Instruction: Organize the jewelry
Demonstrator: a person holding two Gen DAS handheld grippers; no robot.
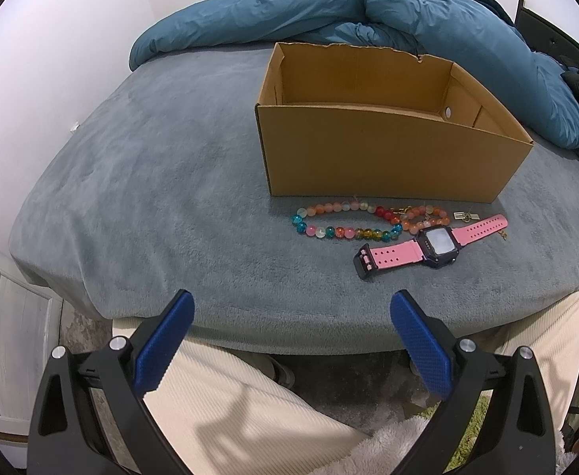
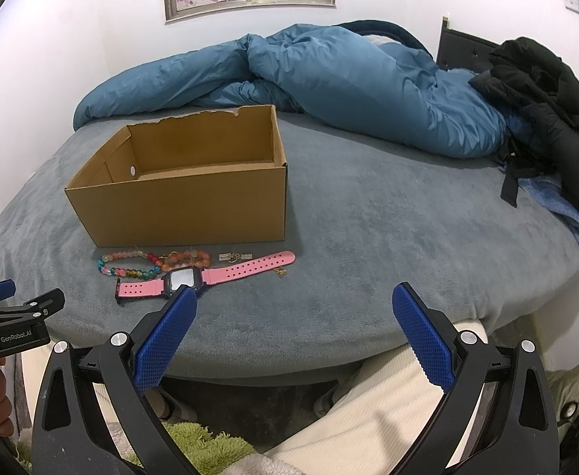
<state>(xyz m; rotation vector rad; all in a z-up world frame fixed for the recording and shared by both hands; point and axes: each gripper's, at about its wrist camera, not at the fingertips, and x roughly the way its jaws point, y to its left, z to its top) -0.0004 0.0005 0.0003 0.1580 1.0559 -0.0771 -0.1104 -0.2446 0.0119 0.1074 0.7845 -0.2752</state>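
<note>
Both the left gripper [image 1: 292,308] and the right gripper [image 2: 295,303] hung short of the bed [image 1: 150,198], jaws wide and empty. Beyond them the pink-strapped watch [image 1: 431,243] lay flat beside the beaded bracelets [image 1: 340,219], all just before the open cardboard box [image 1: 388,158]. The watch looked light, its strap floppy; the stiff case seemed the surest hold, while round beads might slip.

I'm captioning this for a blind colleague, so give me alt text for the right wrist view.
An open hand-held gripper hovers at the edge of a grey bed, facing an open cardboard box. In front of the box lie a beaded bracelet and a pink-strapped watch. A blue duvet is heaped behind.
</note>
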